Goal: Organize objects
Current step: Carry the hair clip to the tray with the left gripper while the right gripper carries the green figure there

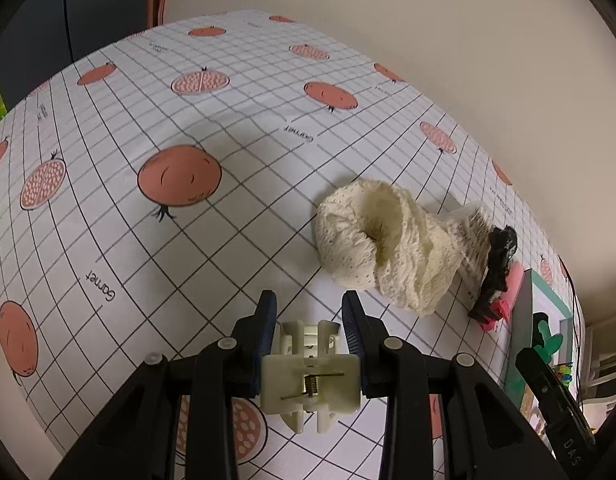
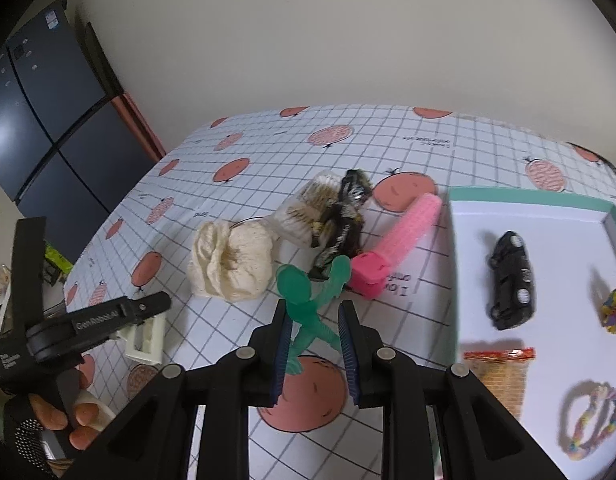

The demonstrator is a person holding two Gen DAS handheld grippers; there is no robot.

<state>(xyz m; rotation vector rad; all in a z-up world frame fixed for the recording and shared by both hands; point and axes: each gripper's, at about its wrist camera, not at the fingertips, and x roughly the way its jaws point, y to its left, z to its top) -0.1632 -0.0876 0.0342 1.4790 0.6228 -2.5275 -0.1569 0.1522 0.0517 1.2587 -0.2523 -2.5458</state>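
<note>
Left gripper [image 1: 309, 320]: I hold the cream hair claw [image 1: 309, 376] clamped.
Right gripper [image 2: 313, 326]: half-open around the green figure [image 2: 313, 300]; grip uncertain.
Tray [image 2: 527, 196]: just right of it.

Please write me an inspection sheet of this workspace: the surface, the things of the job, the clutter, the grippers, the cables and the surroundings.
Surface: tablecloth with grid lines and printed red fruits.
Job's things: cream hair claw; green figure; cream lace scrunchie; pink comb; black wrapped item; clear brush pack.
Tray: holds black toy car, snack packet, braided ring, colourful toy.
Clutter: nothing seen.
Grippers: left gripper shut on the claw; right gripper around the figure.
Cables: one dark cable behind the table.
Surroundings: beige wall; dark cabinet.
</note>
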